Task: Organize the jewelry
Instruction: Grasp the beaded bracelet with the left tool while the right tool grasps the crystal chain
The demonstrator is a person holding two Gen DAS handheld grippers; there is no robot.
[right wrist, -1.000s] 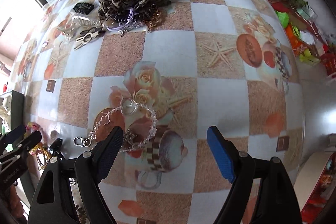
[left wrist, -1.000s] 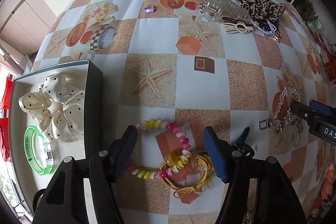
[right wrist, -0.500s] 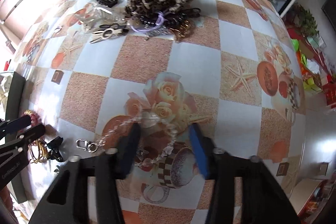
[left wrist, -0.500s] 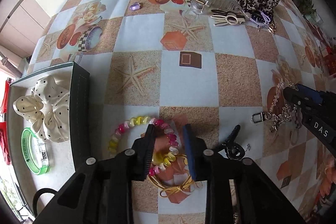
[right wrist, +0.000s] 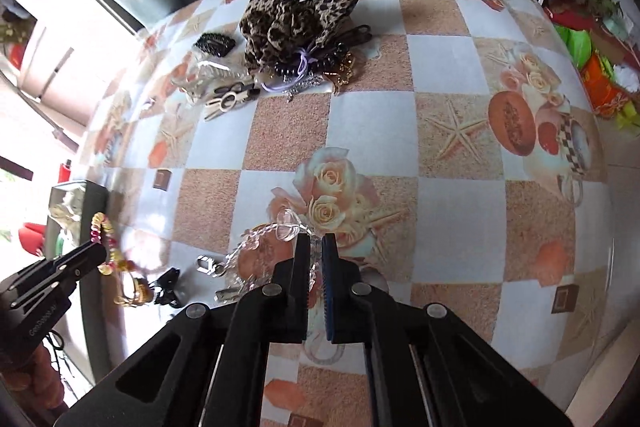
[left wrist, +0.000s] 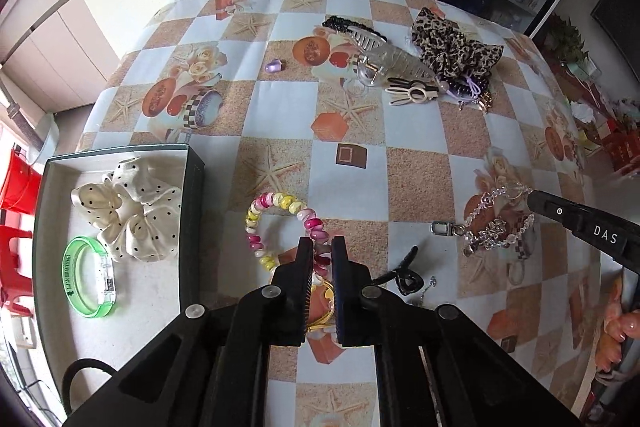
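My left gripper [left wrist: 321,247] is shut on the pink-and-yellow spiral bracelet [left wrist: 264,223], lifted a little above the table; a yellow cord bracelet [left wrist: 324,311] lies under the jaws. My right gripper [right wrist: 316,243] is shut on the clear crystal bead bracelet [right wrist: 256,247], which also shows in the left wrist view [left wrist: 496,223]. The dark open box [left wrist: 192,187] at the left holds a cream dotted scrunchie [left wrist: 132,215] and a green bangle [left wrist: 86,283].
A black heart clip [left wrist: 404,277] lies right of the left gripper. At the table's far side are a leopard scrunchie [left wrist: 452,47], clear claw clip [left wrist: 392,65], cream clip [left wrist: 414,95], black hair ties [right wrist: 316,63] and a purple bead [left wrist: 274,66].
Both grippers have closed from open, the left on the spiral bracelet, the right on the crystal bracelet. Both have pulled back and up from the table.
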